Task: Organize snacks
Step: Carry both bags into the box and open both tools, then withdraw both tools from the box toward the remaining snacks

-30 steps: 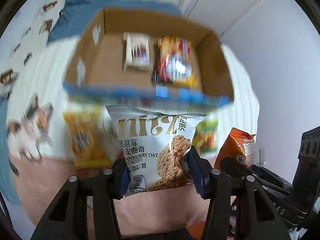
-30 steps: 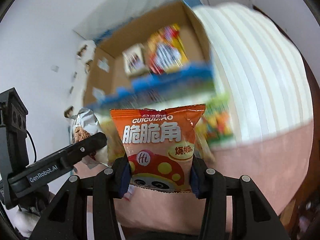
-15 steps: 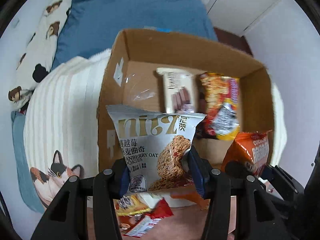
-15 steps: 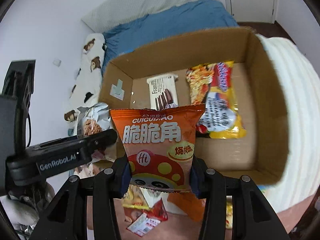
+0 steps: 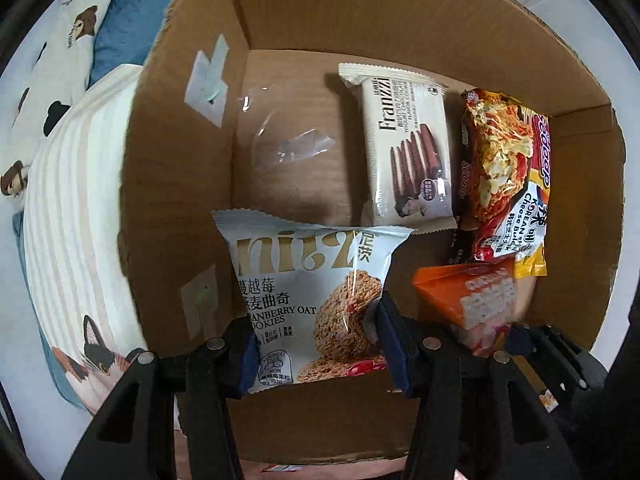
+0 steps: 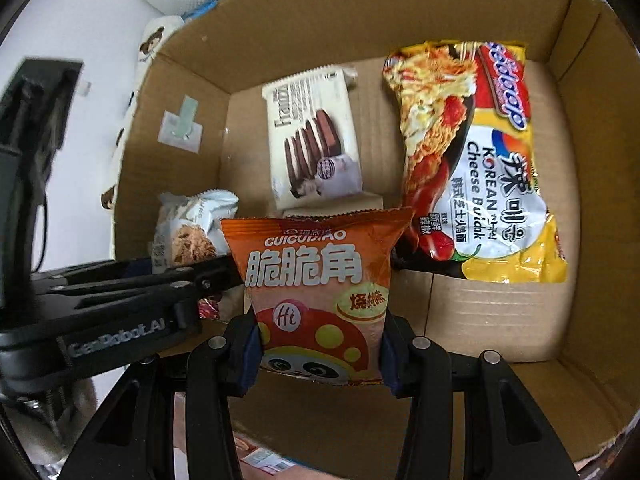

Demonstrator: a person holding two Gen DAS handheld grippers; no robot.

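L wrist view: L tongs (image 5: pixel 316 344) clamped on cookie bag (image 5: pixel 308 300), pads pinching its lower sides, bag upright over box (image 5: pixel 180 168) interior. Half a sec back, box sat further off w/ blue bedding visible past it; now box fills nearly whole view, so tongs have dropped in over near-left part of floor. Wafer pack (image 5: pixel 408 148) and noodle pack (image 5: pixel 504 176) lying flat on box floor, side by side, far half. Bare cardboard w/ clear tape left of wafers, just beyond cookie bag. Orange chip bag (image 5: pixel 472 300) at right, blurred, just beside cookie bag. Striped blanket (image 5: pixel 68 216) w/ cat print outside box at left.

R wrist view: R tongs (image 6: pixel 320 352) gripping chip bag (image 6: pixel 320 288) at lower edges, bag upright, above box (image 6: pixel 592 208) floor nearer front wall. Same shift here: a sec ago box far and smeared, now looking almost straight down into it. Wafers (image 6: pixel 312 136) and noodles (image 6: pixel 476 160) beyond bag; bare floor to right of bag, below noodles. L tongs (image 6: pixel 188 240) and cookie bag (image 6: pixel 192 228) at left, near.

Meaning for task, as judged: carry phase about done, both bags inside box outline but not yet resting on floor; release looks next. Risk: the two bags are near each other, could overlap when dropped.
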